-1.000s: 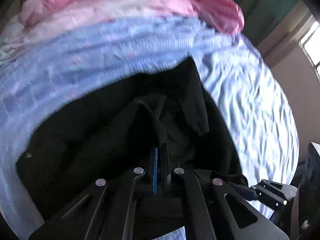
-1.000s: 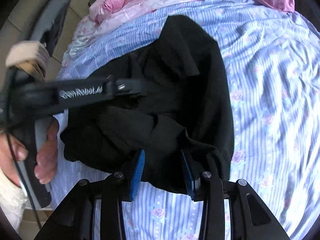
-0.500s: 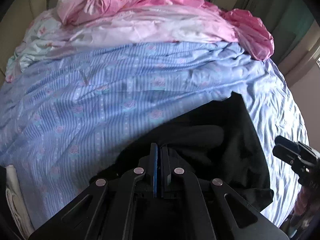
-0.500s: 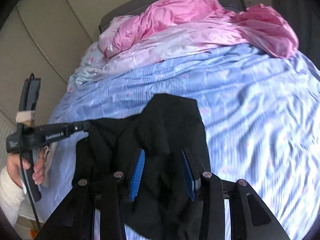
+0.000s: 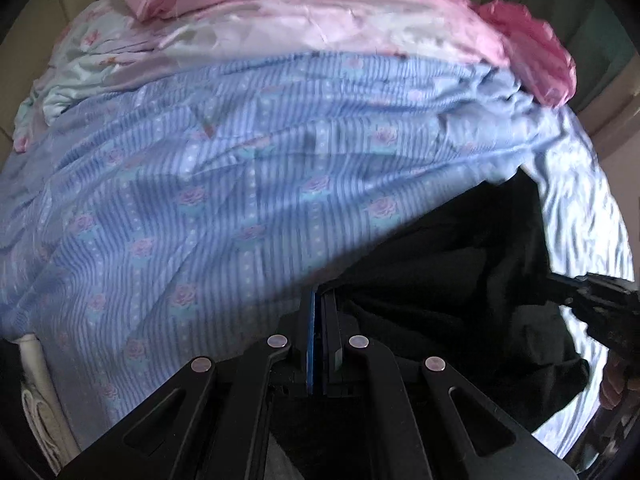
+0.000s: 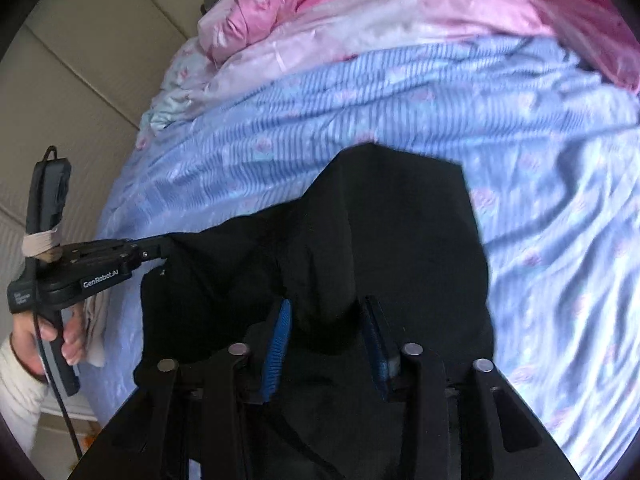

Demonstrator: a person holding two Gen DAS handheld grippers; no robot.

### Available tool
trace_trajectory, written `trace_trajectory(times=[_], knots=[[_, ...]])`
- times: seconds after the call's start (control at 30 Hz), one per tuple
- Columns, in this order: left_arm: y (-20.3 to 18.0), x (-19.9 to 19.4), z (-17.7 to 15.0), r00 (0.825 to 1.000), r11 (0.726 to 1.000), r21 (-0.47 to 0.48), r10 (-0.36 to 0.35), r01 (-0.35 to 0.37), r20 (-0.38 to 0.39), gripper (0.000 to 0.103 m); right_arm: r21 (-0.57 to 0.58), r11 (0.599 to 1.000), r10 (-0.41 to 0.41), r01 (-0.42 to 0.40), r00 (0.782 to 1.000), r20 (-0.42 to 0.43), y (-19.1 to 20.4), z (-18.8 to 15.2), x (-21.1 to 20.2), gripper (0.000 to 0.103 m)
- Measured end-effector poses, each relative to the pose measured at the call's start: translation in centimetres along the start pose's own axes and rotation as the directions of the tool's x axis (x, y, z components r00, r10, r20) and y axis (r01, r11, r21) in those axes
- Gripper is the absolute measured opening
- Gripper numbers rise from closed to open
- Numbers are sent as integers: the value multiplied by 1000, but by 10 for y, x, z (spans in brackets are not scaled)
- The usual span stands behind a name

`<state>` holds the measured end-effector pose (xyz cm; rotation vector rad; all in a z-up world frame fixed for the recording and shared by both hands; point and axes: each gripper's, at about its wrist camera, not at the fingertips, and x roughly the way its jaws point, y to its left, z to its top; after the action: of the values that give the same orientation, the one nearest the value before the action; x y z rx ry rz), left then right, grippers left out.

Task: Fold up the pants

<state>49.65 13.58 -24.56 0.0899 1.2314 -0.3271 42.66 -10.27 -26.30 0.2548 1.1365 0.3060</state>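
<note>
My bed (image 6: pixel 560 240), blue striped sheet w/ roses. On it: black pants (image 6: pixel 380 240) near me, pink quilt (image 5: pixel 320 12) bunched at far end.

Left gripper (image 5: pixel 319 312): jaws shut pad to pad, pitched steeply downward. From the right wrist view its tip (image 6: pixel 158 254) pinches the edge of the black pants (image 6: pixel 400 240).
Left hand (image 6: pixel 48 332): fingers wrapped round the gripper's handle, with a white sleeve (image 6: pixel 18 380) at the wrist.
Right gripper (image 6: pixel 326 332): angled downward. The jaws have just been closing, and the blue pads (image 6: pixel 278 340) stand apart with a bulge of the pants between them.
Right hand: only a blurred glimpse at the edge of the left wrist view; its pose cannot be told.
</note>
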Motion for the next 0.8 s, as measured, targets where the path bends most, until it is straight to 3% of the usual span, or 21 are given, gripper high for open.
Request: trace_trajectory(times=[0.07,0.17,0.3,0.4,0.5,0.57,0.63,0.73,0.8], knots=[[3,-16,-5,999,1000,13,-16,16,50,4,-20,1000,-2,2,1000,-10,9,0,-1,5],[5,-40,-8,992,998,28,-57,54,115,4,-43,998,57,-54,996,66,29,4,-24,5],[4,-76,-7,971,995,50,-99,90,220,4,-89,987,150,-135,972,180,57,19,-65,5],[9,-89,8,960,998,37,-61,54,274,11,-130,979,183,-157,959,217,74,35,-78,5],[19,-71,17,981,998,2,57,-58,184,37,-163,976,182,-148,957,225,88,50,-77,5],[26,-66,10,984,996,-23,93,-90,152,38,-164,975,180,-148,962,204,95,61,-67,5],[23,-73,-9,984,998,-14,65,-64,167,38,-173,974,177,-147,969,173,102,69,-54,5],[5,-82,-49,982,997,50,-62,54,178,38,-203,970,167,-137,976,139,111,71,-42,5],[-9,-77,-74,985,993,97,-83,68,154,38,-211,967,174,-145,977,126,114,69,-39,5]])
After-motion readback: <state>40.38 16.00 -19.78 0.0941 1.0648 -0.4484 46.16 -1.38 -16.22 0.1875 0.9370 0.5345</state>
